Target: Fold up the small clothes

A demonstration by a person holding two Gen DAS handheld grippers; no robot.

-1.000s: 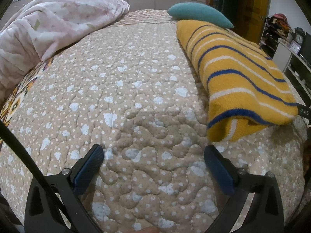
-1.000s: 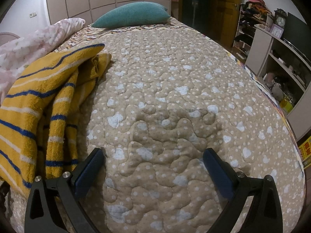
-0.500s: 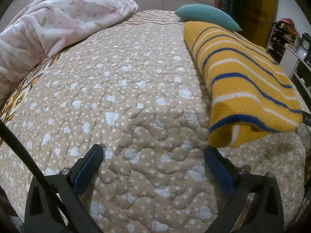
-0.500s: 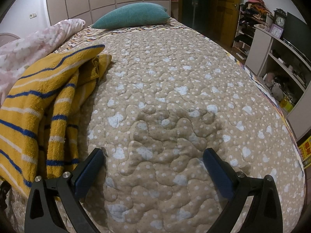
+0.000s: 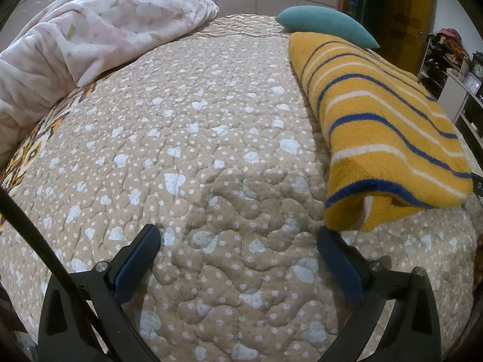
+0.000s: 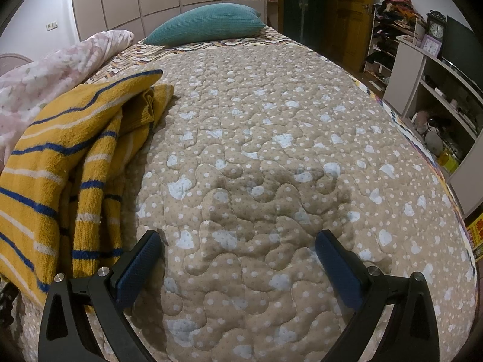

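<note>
A yellow knitted garment with blue and white stripes (image 5: 380,126) lies folded on the beige quilted bedspread (image 5: 211,150), right of my left gripper (image 5: 238,238). That gripper is open and empty, low over the quilt, its right fingertip close to the garment's near edge. In the right wrist view the same garment (image 6: 60,175) lies bunched at the left. My right gripper (image 6: 238,244) is open and empty over bare quilt (image 6: 286,150), its left finger next to the garment's edge.
A pink floral duvet (image 5: 84,36) is heaped at the far left. A teal pillow (image 6: 208,24) lies at the head of the bed. White shelves with a clock (image 6: 434,69) stand beyond the bed's right edge.
The left wrist view has shifted so the garment sits a little lower and nearer the right finger. The right gripper has barely moved. Both stay open.
</note>
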